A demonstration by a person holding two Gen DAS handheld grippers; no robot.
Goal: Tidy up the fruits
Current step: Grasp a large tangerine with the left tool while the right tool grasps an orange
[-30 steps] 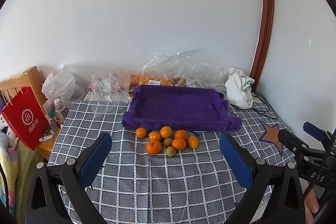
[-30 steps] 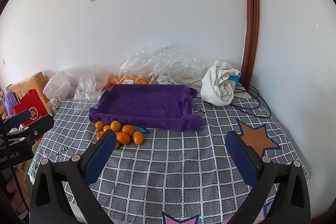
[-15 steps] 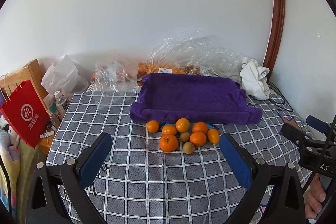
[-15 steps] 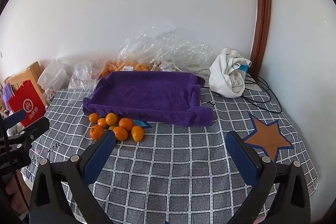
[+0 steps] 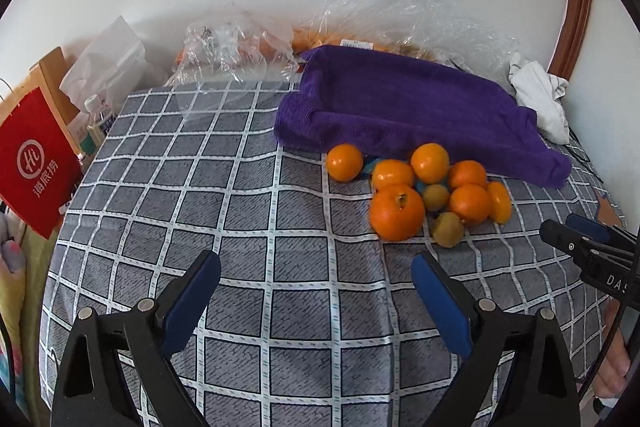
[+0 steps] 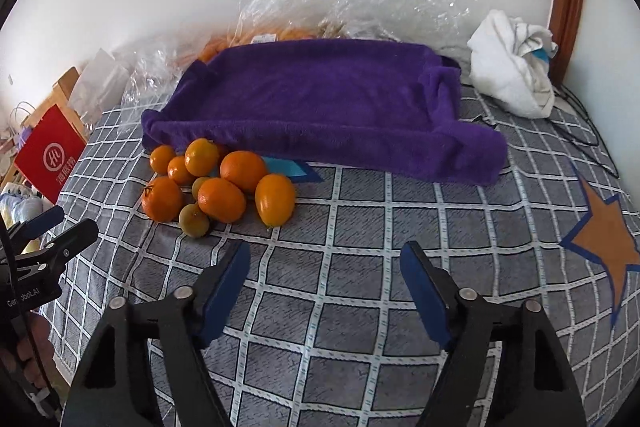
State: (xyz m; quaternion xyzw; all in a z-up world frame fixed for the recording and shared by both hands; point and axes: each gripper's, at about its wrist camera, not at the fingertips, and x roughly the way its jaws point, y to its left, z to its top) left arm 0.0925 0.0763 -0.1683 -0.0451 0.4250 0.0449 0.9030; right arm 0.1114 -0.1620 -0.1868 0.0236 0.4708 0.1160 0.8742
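Both grippers hang low over the checked cloth on the desk (image 6: 360, 227), jaws wide and holding nothing. The left gripper (image 5: 316, 279) has bare cloth ahead and to its left, out to the desk edge by the red bag (image 5: 34, 163). The right gripper (image 6: 325, 263) has open grid in front, as far as the orange star (image 6: 604, 231). The pile of fruits (image 5: 420, 191) sits bunched against the front rim of the purple tray (image 6: 320, 95), touching it. Since half a second ago both grippers have come forward and lower; the fruit looms much nearer.
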